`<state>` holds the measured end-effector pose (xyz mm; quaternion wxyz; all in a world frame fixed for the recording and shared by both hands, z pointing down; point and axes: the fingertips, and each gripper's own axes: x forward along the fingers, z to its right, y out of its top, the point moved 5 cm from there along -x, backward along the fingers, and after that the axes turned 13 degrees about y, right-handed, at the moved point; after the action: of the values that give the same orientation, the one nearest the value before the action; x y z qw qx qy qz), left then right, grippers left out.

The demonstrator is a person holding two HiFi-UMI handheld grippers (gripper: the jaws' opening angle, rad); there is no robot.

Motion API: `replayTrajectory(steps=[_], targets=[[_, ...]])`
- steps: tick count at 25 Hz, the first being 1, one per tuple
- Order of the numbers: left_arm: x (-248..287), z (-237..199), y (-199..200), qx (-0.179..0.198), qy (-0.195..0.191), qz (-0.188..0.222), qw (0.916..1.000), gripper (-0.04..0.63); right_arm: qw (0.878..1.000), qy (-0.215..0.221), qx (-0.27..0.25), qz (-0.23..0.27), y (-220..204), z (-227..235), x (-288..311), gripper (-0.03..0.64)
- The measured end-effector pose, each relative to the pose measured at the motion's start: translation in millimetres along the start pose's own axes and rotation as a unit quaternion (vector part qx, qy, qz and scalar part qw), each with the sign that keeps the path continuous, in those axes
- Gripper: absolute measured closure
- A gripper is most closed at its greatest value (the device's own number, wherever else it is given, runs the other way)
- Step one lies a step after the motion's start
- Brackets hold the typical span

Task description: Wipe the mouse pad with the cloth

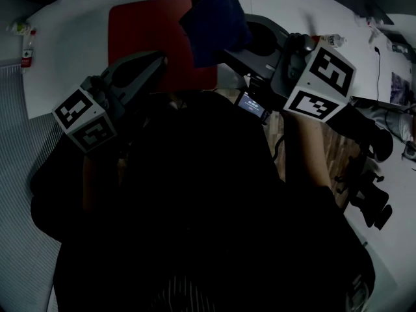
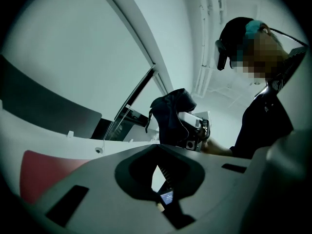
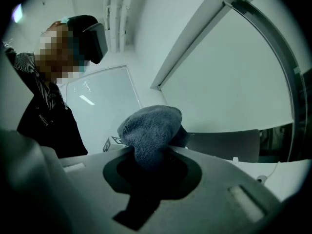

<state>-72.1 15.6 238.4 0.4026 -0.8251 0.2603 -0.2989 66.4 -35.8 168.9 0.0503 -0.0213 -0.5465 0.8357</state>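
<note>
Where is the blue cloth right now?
The cloth is pinched in the right gripper; in the head view it shows over the right edge of the red mouse pad.

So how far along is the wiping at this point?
Done: the blue cloth is picked up, clamped in the right gripper. In hand: it is held raised above the white table, off the red mouse pad; the left gripper is shut and empty. Left: bringing the cloth down and wiping. Whether the pad has had any wiping already cannot be told.
</note>
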Motion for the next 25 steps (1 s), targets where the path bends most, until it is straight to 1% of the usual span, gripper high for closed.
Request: replayTrajectory(steps=[2,7,9,12,16,18,21,22,25], targets=[[0.1,1.5,-6.8,-0.003,0.008,-0.008,0.9999,0.588,1.000,0.007,0.005,0.003,-5.7,1.3,-0.1,0.551],[-9.1,-3.3,-21.2,-0.033,0.036,0.000,0.9988,0.587,0.999,0.024,0.037,0.018,-36.5,15.3,4.1,0.551],[-15.8,-4.9,-22.9,-0.031,0.051,-0.008,0.9982,0.588,0.998,0.030,0.046,0.026,-44.3,15.1,8.5,0.551],[-28.7,-3.8,-13.3,-0.026,0.070,-0.012,0.9971,0.588,0.997,0.032,0.058,0.036,-44.3,15.9,7.1,0.551],[-49.6,-16.6,8.1,-0.040,0.109,0.025,0.9930,0.588,0.997,0.027,0.063,0.033,-45.4,23.2,0.5,0.551],[-55.4,-21.7,9.9,-0.029,0.122,0.023,0.9918,0.588,0.997,0.026,0.064,0.033,-48.4,24.4,-1.6,0.551],[-59.0,-20.4,0.7,-0.009,0.125,0.007,0.9920,0.587,0.996,0.023,0.074,0.035,-56.2,26.8,-1.8,0.551],[-57.2,-19.9,-5.1,-0.012,0.123,0.003,0.9923,0.588,0.996,0.021,0.080,0.034,-58.6,28.2,-2.4,0.551],[-49.8,-23.0,-26.7,-0.046,0.117,-0.013,0.9920,0.588,0.996,0.017,0.082,0.018,-60.1,31.7,1.5,0.551]])
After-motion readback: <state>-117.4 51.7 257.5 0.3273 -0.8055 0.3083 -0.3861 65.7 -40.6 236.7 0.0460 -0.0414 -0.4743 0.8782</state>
